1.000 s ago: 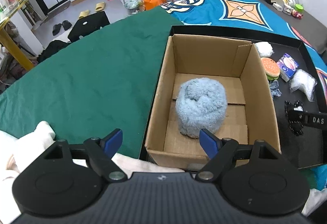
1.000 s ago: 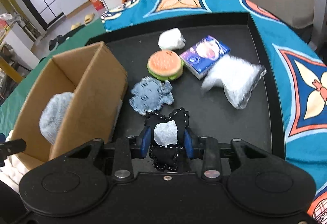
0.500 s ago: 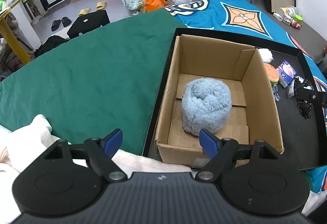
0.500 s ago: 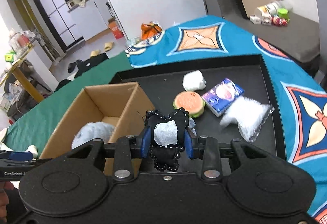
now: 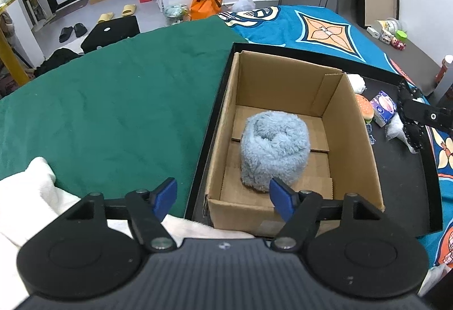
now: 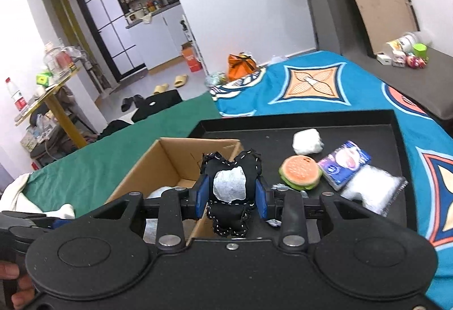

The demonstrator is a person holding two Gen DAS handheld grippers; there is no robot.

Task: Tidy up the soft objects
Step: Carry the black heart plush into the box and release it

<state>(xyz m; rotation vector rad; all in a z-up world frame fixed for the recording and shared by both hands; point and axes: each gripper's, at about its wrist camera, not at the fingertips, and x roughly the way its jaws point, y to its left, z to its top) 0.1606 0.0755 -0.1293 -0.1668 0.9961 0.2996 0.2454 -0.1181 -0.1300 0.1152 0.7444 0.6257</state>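
Note:
An open cardboard box (image 5: 359,134) stands at the left end of a black tray (image 5: 407,191). A fluffy blue roll (image 5: 274,148) lies inside it. My left gripper (image 5: 222,196) is open and empty, hovering at the box's near edge. My right gripper (image 6: 230,194) is shut on a black stitched plush with a white patch (image 6: 229,185), held in the air above the box's right wall (image 6: 172,160). It also shows at the right of the left wrist view (image 5: 412,123).
On the tray lie a burger plush (image 6: 300,172), a white ball (image 6: 308,141), a purple tissue pack (image 6: 344,164), a clear bag of white fluff (image 6: 373,189) and a small blue fabric piece (image 5: 371,137). A white cloth (image 5: 25,191) lies on the green cover.
My right gripper has lifted the black plush off the tray and carried it left toward the box. My left gripper has drawn back a little and stays open.

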